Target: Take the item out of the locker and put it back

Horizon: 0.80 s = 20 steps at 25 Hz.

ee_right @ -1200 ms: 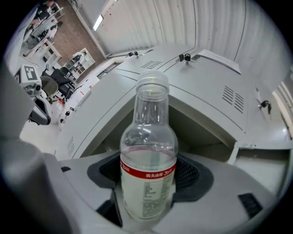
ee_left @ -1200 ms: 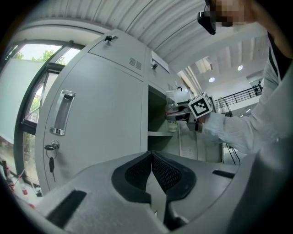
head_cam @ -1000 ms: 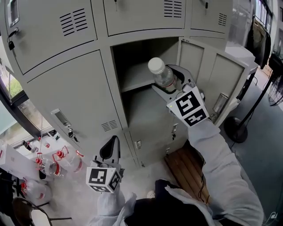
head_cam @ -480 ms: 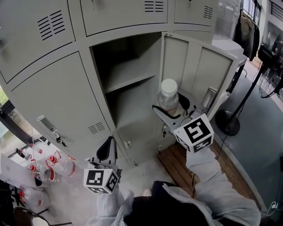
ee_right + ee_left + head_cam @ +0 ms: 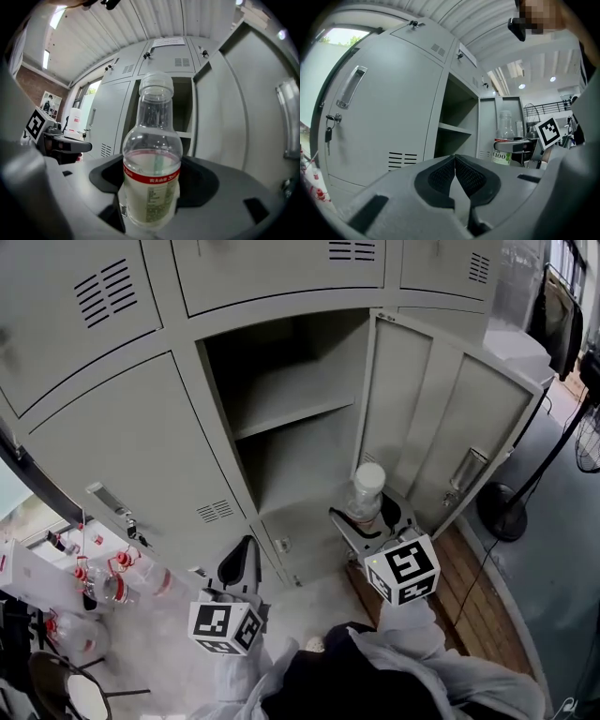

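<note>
My right gripper (image 5: 367, 521) is shut on a clear plastic bottle (image 5: 367, 491) with a white cap and a red-banded label; the bottle (image 5: 153, 171) stands upright between the jaws, partly filled with pale liquid. It is held outside and below the open locker compartment (image 5: 291, 418), in front of the lower lockers, beside the open door (image 5: 441, 427). The compartment's shelf (image 5: 286, 413) looks bare. My left gripper (image 5: 239, 563) hangs low at the left with its jaws shut and nothing between them (image 5: 454, 176). From the left gripper view the bottle (image 5: 505, 140) shows at the right.
Closed grey lockers (image 5: 131, 456) surround the open one. Several bottles with red caps (image 5: 112, 577) lie on the floor at the left. A wooden pallet (image 5: 469, 587) lies at the right, and a fan stand (image 5: 511, 517) stands beyond the door.
The right gripper has drawn the bottle out of the locker compartment and down toward me. The left gripper has stayed low at the left.
</note>
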Each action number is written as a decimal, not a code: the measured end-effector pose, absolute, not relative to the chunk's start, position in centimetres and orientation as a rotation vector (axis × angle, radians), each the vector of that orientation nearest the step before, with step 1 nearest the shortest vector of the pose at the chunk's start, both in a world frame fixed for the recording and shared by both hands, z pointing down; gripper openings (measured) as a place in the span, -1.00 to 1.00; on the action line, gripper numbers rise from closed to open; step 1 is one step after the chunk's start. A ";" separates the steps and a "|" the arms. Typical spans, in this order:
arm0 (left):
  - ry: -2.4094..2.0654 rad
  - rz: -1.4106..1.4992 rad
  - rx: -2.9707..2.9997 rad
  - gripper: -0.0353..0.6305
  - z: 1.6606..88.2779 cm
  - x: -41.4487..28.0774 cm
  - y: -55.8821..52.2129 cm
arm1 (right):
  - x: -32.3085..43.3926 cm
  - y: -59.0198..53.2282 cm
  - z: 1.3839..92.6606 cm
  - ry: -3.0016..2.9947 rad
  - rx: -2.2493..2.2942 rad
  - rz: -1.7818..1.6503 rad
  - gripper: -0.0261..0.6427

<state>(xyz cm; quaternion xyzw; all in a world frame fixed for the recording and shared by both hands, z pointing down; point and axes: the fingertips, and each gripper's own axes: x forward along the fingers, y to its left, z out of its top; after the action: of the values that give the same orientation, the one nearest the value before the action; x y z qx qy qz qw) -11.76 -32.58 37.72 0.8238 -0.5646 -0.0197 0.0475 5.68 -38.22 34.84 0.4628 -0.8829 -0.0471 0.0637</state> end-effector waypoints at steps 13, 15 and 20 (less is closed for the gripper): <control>-1.803 -0.055 2.391 -0.87 39.4 -12.9 -33.1 | 1.6 -42.2 36.9 -2.809 1.186 0.168 0.02; -1.804 -0.043 2.383 -0.87 39.7 -12.8 -32.9 | 0.9 -42.8 37.5 -2.813 1.144 0.233 0.02; -1.819 -0.031 2.359 -0.87 39.9 -13.3 -32.4 | -0.6 -44.8 39.1 -2.796 1.077 0.396 0.02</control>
<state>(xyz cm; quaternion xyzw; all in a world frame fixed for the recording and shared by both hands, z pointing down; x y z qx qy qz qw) -13.34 -32.45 39.85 0.7893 -0.6085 -0.0105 0.0812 -0.64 -44.78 39.13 0.3557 -0.9235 0.1307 0.0594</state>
